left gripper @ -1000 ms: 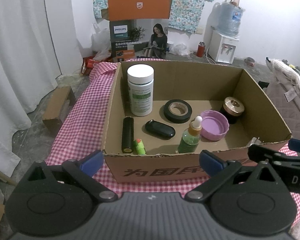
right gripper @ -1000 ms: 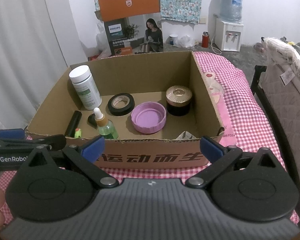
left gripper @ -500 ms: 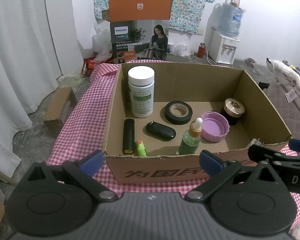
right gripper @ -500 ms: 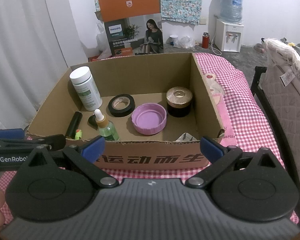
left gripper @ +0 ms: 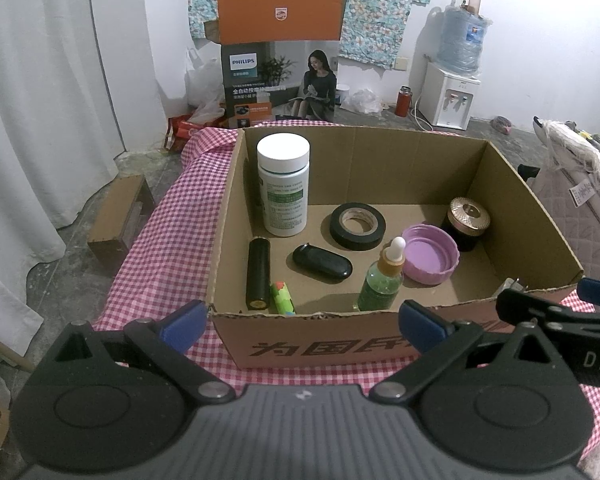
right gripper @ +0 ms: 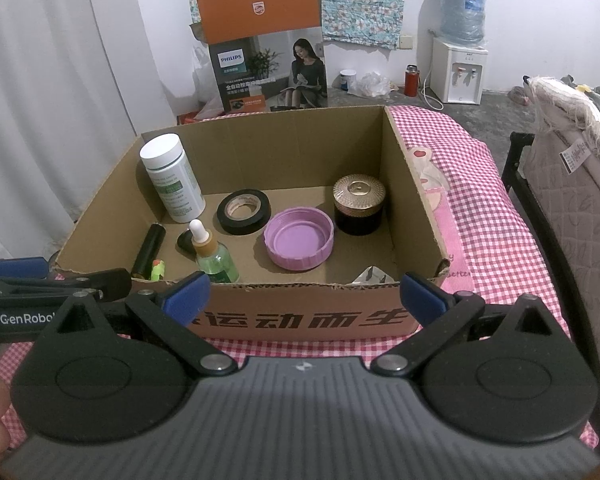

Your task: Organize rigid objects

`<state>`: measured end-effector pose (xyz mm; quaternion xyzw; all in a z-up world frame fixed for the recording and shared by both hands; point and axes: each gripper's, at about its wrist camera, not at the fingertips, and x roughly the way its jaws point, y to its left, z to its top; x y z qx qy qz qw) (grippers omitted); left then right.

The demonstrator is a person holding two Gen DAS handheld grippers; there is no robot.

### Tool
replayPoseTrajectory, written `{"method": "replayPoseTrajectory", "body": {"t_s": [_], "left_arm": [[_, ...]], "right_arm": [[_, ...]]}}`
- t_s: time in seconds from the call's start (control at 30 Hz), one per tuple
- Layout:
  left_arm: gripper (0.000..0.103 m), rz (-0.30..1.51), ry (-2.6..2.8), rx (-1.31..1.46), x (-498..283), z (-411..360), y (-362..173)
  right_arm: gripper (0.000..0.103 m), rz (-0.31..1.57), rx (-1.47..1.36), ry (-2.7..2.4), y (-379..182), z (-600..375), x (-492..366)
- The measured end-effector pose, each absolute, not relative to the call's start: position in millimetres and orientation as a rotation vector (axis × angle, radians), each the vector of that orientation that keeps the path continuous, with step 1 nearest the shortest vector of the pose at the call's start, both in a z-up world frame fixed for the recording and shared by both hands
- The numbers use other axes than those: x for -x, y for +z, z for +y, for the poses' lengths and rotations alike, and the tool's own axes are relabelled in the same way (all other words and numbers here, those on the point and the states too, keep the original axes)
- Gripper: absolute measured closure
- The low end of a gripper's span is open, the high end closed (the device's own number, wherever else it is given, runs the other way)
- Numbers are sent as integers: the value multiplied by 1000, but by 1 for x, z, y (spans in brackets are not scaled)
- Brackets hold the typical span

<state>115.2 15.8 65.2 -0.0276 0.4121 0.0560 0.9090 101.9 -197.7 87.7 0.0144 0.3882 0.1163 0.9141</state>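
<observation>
An open cardboard box (left gripper: pixel 420 168) (right gripper: pixel 300 140) stands on a red checked cloth. It holds a white bottle (left gripper: pixel 283 186), a black tape roll (left gripper: pixel 357 226), a purple lid (left gripper: pixel 430 254), a gold-topped jar (left gripper: pixel 465 223), a green dropper bottle (left gripper: pixel 382 280), a black oval case (left gripper: pixel 322 262), a black cylinder (left gripper: pixel 258 274) and a small green toy (left gripper: pixel 282 298). My left gripper (left gripper: pixel 300 326) is open and empty in front of the box's near wall. My right gripper (right gripper: pixel 303 296) is open and empty beside it to the right.
The checked cloth (right gripper: pixel 492 216) covers a table that ends left and right of the box. A padded chair (right gripper: pixel 572 208) stands at the right. A Philips carton (left gripper: pixel 280 76), a water dispenser (left gripper: pixel 452 92) and a small wooden box (left gripper: pixel 120 216) are on the floor.
Both grippers have drawn back a little and risen slightly; the box looks a bit lower in both views. Nothing was picked up or released.
</observation>
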Motion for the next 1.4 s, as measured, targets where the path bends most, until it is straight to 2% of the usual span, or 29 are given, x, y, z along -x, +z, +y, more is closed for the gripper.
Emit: {"method": "replayPoseTrajectory", "body": {"t_s": [1.4], "left_arm": [[0, 855, 121, 59, -114, 16, 67]], "right_arm": [[1, 810, -39, 247, 87, -198, -104]]}}
